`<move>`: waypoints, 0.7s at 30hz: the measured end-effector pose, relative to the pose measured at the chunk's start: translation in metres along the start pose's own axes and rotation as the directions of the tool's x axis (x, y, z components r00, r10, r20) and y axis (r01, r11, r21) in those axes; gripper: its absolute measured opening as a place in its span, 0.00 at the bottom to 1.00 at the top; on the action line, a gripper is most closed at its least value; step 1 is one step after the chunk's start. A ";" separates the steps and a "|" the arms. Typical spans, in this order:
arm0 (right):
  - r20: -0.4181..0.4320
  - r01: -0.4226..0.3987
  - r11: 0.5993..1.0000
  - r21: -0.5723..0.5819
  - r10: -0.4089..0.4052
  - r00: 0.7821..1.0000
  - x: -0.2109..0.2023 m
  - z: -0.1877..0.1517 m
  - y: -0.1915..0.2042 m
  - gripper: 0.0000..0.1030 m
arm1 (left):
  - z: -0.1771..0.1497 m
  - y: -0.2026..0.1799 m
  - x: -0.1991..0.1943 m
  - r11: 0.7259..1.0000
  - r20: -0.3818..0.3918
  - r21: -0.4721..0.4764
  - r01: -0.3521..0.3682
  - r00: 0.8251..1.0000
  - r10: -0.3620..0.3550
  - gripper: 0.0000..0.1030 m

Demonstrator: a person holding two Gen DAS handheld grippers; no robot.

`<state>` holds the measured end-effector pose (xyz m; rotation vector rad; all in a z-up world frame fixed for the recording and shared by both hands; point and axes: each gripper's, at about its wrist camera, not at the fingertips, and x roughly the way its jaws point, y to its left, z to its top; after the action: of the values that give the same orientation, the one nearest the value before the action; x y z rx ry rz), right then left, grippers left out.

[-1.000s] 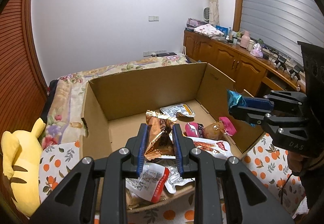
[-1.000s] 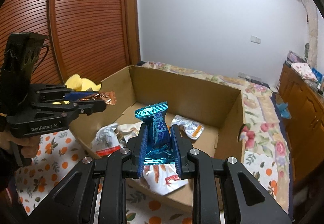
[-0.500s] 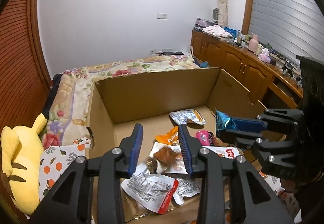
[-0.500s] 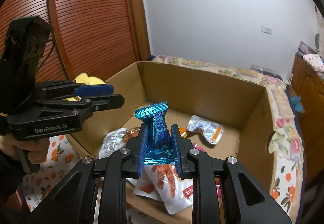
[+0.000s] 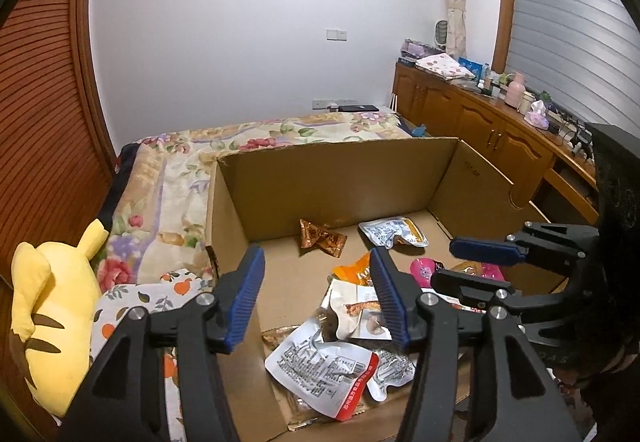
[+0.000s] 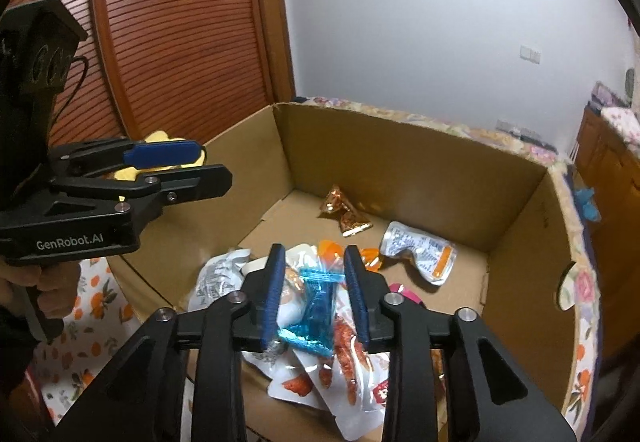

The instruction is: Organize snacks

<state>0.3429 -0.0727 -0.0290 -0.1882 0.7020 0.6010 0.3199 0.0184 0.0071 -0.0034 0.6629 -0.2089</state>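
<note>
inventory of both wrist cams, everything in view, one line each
cardboard box: 1, brown, open top, on orange-print sheet
copper packet: 1, box floor by the far wall
silver pouch: 1, silver and orange, far right of box floor
blue wrapper: 1, teal, loose over the pile
snack pile: several, exact count unclear, white, orange, pink, near side of box
plush toy: 1, yellow, left of box
quilt: 1, floral, beyond box
cabinet: 1, wooden, right wall
left gripper: black, blue pads, jaws just been opening, nothing between
right gripper: same, jaws just been opening, blue wrapper between, pads not pressing
</note>
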 end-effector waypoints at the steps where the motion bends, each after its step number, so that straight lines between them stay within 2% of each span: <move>1: 0.001 0.002 1.000 0.001 -0.002 1.000 -0.001 0.000 0.000 0.37 | -0.001 0.000 -0.001 1.000 0.003 -0.001 -0.008 1.000 0.008 0.57; 5: 0.018 0.022 1.000 -0.007 -0.022 1.000 -0.007 -0.001 0.003 0.42 | -0.004 -0.001 -0.006 1.000 0.021 -0.001 -0.012 1.000 0.012 0.68; 13: 0.061 0.048 0.999 0.010 -0.048 0.997 -0.034 -0.005 0.007 0.51 | -0.013 -0.008 -0.026 1.000 0.031 0.007 -0.020 0.999 0.020 0.70; 21: 0.115 0.070 0.997 0.028 -0.073 0.991 -0.068 -0.009 0.015 0.62 | -0.017 -0.019 -0.062 1.000 0.071 0.013 -0.021 0.997 0.020 0.78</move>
<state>0.2885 -0.0948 0.0093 -0.1542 0.5877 0.5301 0.2582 0.0125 0.0327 0.0096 0.5903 -0.1926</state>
